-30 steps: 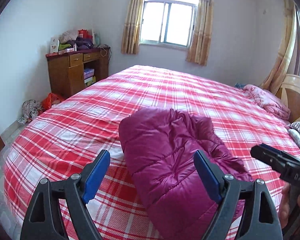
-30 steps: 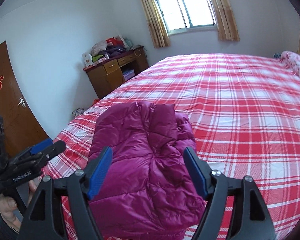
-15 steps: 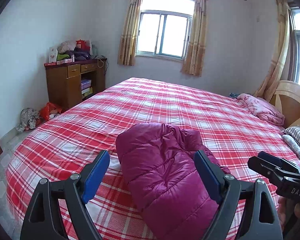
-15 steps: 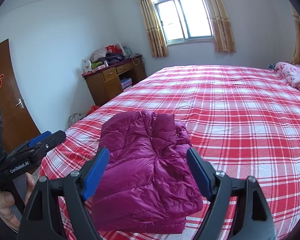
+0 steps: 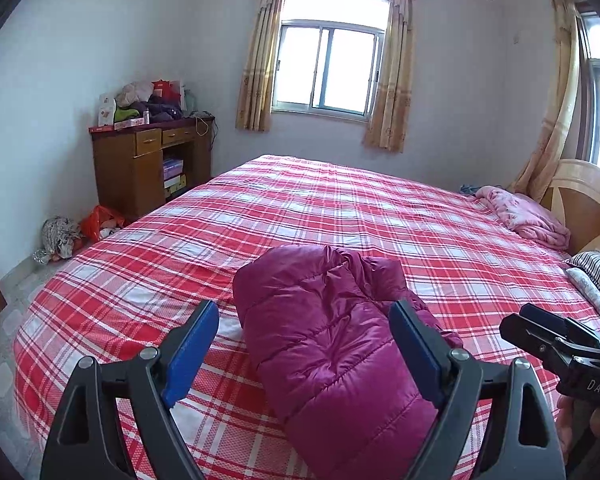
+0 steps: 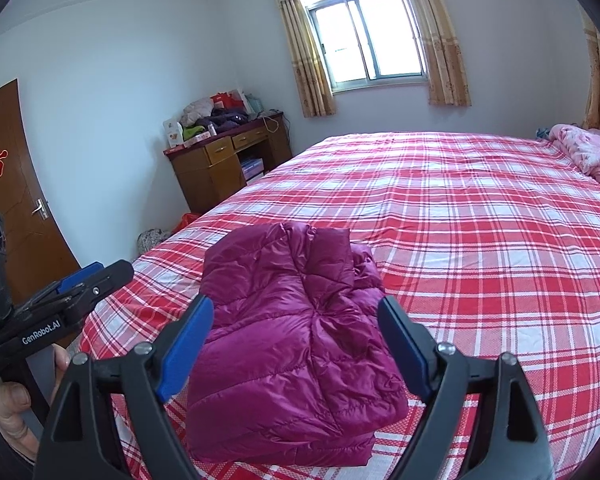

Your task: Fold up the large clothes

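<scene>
Jaws of the left gripper [image 5: 304, 344] stand wide apart with nothing between the blue pads [image 5: 190, 354], held above the near edge of the bed and clear of the cloth. The right gripper [image 6: 296, 342] is likewise released: its jaws are opening, the blue pads [image 6: 184, 354] well clear on either side, gripping nothing. Each tool shows in the other's view, the right one as a black body at the lower right edge of the left wrist camera, the left one at the lower left of the right wrist camera with a person's hand [image 6: 10, 404] wrapped round its handle. Just beyond both grippers lies the magenta puffer jacket [image 6: 296, 340], folded into a thick, roughly rectangular bundle with a smaller quilted flap laid over its far end; it rests on the near part of the bed, close to the foot-side corner, touching neither gripper. Under it spreads the red and white plaid bedspread [image 6: 480, 240], which covers the whole bed. At the far right a rumpled pink blanket [image 5: 528, 216] sits by the wooden headboard [image 5: 584, 204], with striped pillows [image 5: 598, 276] nearer along that edge. Beyond the left side of the bed a wooden desk [image 5: 148, 164] stands against the wall, its top piled with clothes and boxes, and bags lie on the floor beside it. A window [image 5: 330, 68] with tan curtains [image 5: 256, 64] is in the far wall, and a brown door [image 6: 12, 200] with a red paper decoration shows at the left in the right wrist camera.
</scene>
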Demonstrator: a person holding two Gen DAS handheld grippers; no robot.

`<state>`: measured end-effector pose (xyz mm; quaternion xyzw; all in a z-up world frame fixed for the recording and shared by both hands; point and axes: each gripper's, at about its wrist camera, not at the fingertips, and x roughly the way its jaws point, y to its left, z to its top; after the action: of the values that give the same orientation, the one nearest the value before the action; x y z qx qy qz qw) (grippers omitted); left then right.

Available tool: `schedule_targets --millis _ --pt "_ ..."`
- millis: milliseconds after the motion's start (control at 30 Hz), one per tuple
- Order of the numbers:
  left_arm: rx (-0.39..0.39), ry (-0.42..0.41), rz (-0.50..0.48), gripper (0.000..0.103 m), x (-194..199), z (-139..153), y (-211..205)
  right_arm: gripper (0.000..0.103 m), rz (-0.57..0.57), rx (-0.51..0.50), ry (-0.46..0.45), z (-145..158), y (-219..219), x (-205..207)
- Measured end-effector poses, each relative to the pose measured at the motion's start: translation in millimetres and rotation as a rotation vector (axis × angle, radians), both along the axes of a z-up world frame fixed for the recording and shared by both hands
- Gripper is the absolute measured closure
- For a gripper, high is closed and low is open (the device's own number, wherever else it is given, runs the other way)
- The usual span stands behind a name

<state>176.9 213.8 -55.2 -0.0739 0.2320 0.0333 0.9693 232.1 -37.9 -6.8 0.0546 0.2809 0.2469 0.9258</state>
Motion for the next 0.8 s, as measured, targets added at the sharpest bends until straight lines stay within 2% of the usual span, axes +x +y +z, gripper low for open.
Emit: schedule_targets --millis 533,800 --pt "0.013 0.008 -0.001 0.015 1.6 -4.4 -4.9 0.016 -0.006 0.008 0.004 -2.9 -3.5 -1.9" --pt "0.05 0.018 0.015 0.015 2.8 -4.7 -9.4 0.016 -0.013 0.013 -0.015 -1.4 -4.9 -4.5"
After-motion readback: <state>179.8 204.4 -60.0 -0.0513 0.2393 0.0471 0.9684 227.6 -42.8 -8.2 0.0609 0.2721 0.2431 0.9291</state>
